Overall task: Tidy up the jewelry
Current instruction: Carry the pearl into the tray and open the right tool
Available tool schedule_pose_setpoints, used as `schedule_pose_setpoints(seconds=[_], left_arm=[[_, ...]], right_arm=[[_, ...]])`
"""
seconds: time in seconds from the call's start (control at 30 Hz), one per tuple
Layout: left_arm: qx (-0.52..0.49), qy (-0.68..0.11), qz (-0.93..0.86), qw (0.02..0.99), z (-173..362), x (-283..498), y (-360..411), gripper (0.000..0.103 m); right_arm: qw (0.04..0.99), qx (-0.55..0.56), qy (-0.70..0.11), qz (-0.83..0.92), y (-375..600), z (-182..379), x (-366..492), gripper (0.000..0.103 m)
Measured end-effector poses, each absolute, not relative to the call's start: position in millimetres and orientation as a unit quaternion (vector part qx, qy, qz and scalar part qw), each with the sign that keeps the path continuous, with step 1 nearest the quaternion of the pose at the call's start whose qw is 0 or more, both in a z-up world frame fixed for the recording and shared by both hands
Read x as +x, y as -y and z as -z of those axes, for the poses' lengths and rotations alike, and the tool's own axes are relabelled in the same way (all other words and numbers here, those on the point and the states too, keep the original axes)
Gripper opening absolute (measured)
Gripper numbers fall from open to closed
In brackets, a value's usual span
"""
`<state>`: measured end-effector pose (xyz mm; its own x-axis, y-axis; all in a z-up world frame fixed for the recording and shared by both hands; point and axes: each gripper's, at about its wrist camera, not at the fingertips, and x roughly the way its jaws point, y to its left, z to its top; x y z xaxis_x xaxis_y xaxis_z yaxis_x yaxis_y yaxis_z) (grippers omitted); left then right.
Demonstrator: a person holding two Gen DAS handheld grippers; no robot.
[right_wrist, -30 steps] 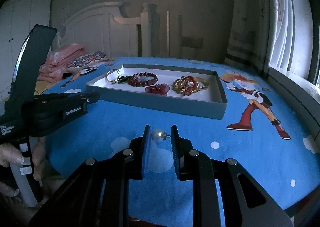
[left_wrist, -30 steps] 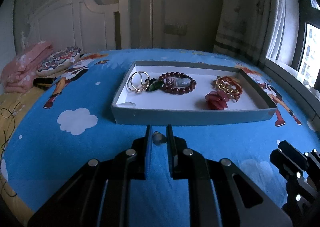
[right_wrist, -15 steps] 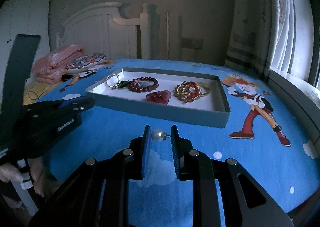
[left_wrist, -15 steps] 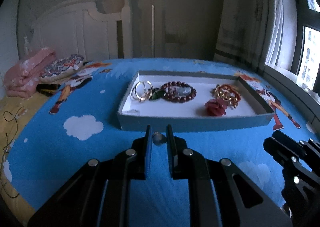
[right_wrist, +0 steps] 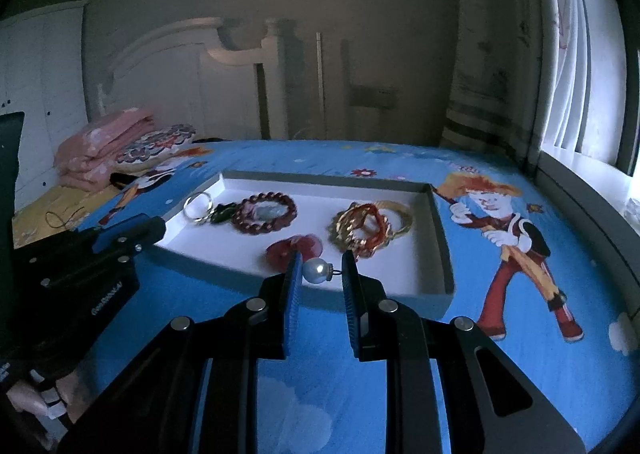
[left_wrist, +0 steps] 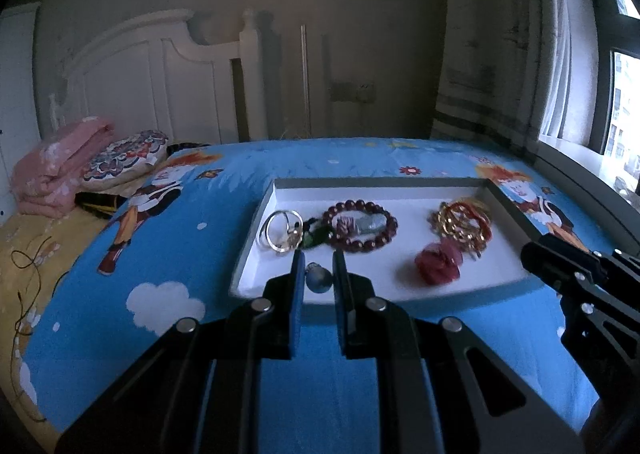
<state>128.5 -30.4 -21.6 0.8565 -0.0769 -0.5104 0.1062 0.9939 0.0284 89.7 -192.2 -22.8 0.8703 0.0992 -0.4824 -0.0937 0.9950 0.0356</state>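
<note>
A small round pearl earring (left_wrist: 319,278) is pinched between the blue-padded jaws of the left gripper (left_wrist: 316,266); its colour reads grey-blue in the dim light. It is carried just over the near rim of the shallow grey tray with a white floor (left_wrist: 256,230), towards the near-left corner.

A second round white pearl earring with a dark cap and hook (right_wrist: 317,271) is clamped by the right gripper (right_wrist: 319,263): the pearl presses the left pad, the hook end reaches the right pad. It hangs over the near edge of the tray, about mid-length.

The following are noted inside the tray. Silver and gold hoop rings (left_wrist: 281,232) lie at the left end, with a dark green stone piece (left_wrist: 316,236) touching them. A dark red beaded bracelet (left_wrist: 360,226) lies at the centre and encloses a pale object. A red flower-shaped piece (left_wrist: 438,264) lies near the front edge, right of centre. A tangle of gold and red chain bracelets (left_wrist: 462,224) lies towards the right end.

The tray rests on a blue cartoon-print bedsheet (left_wrist: 168,266). No loose jewelry is seen on the sheet.

Judgement: collection is nearly finished. What remains appears to be setting both earrings on the bare white floor, probably as a pair, and letting go.
</note>
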Motion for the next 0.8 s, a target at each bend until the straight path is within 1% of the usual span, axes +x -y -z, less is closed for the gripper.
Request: schedule_pose_setpoints(seconds=[0.3, 0.53, 0.8], left_arm=[[0.044, -0.267, 0.052, 0.961, 10, 160, 48, 0.014], [0.037, -0.281, 0.043, 0.958, 10, 198, 56, 0.014], [0.051, -0.283, 0.029, 0.957, 11, 220, 60, 0.014]], right_arm=[[0.965, 0.007, -0.26, -0.039, 199, 15, 125, 0.02], [0.962, 0.004, -0.273, -0.025, 201, 16, 152, 0.02], [0.959, 0.012, -0.284, -0.014, 205, 15, 178, 0.02]])
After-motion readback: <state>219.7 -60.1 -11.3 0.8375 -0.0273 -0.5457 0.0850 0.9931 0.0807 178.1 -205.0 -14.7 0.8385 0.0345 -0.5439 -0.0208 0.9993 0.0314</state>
